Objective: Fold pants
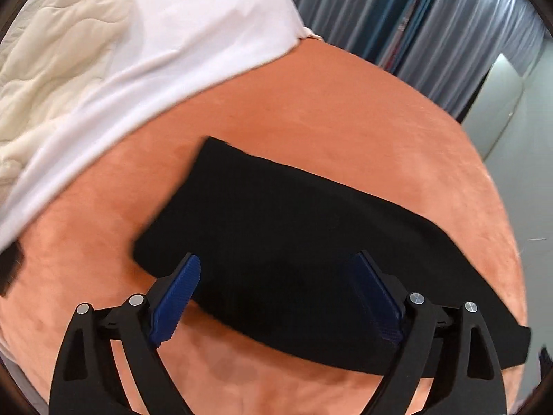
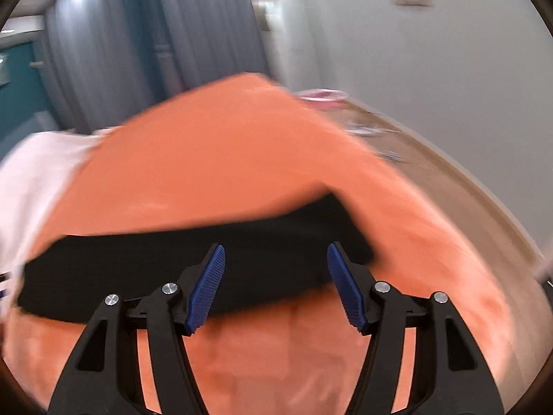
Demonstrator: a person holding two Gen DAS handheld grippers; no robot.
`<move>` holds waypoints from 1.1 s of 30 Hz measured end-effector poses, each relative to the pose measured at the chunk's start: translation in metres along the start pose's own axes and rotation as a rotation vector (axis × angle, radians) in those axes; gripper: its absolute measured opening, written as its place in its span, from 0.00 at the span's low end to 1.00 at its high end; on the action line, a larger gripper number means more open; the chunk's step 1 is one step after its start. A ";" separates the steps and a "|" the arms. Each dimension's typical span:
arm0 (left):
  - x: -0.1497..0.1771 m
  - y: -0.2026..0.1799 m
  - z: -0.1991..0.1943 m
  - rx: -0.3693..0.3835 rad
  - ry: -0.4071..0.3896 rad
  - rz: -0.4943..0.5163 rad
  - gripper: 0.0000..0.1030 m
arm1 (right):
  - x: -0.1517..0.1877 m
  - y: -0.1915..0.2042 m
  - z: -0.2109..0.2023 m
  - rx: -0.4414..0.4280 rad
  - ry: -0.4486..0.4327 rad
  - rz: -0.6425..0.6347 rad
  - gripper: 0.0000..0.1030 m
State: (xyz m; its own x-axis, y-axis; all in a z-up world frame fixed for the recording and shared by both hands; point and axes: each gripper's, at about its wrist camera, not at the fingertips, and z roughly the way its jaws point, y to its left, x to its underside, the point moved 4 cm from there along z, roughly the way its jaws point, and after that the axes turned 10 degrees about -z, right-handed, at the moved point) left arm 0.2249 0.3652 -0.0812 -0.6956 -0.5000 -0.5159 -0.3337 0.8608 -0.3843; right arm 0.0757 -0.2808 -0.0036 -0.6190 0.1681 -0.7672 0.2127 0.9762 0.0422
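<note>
An orange blanket covers the bed, with grey curtains hanging behind it. The left gripper hovers with its blue pads spread wide and holding nothing, over the near edge of the black pants, which lie folded in a long band on the blanket. The right gripper is likewise spread and empty above the same pants, with a white sheet farther off.
</note>
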 end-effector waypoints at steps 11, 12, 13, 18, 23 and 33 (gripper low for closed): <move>0.047 0.018 0.057 -0.016 0.087 0.111 0.85 | -0.086 0.338 0.163 -0.759 0.251 -0.303 0.58; 0.048 0.014 0.059 -0.022 0.075 0.143 0.85 | -0.089 0.357 0.181 -0.766 0.279 -0.307 0.58; 0.053 0.013 0.059 -0.028 0.052 0.178 0.85 | -0.088 0.382 0.204 -0.789 0.338 -0.318 0.58; 0.060 0.018 0.053 -0.013 -0.001 0.204 0.89 | -0.060 0.443 0.260 -0.765 0.486 -0.401 0.52; 0.058 0.013 0.060 0.023 -0.028 0.190 0.89 | -0.034 0.477 0.267 -0.708 0.515 -0.569 0.17; 0.068 0.022 0.055 0.062 -0.050 0.177 0.89 | -0.060 0.461 0.256 -0.686 0.350 -0.418 0.26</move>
State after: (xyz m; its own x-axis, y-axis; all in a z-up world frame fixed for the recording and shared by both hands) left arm 0.2053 0.3444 -0.1668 -0.7071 -0.3468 -0.6163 -0.1681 0.9290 -0.3298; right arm 0.4046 0.1238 -0.1018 -0.7650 -0.2989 -0.5704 -0.5150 0.8158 0.2633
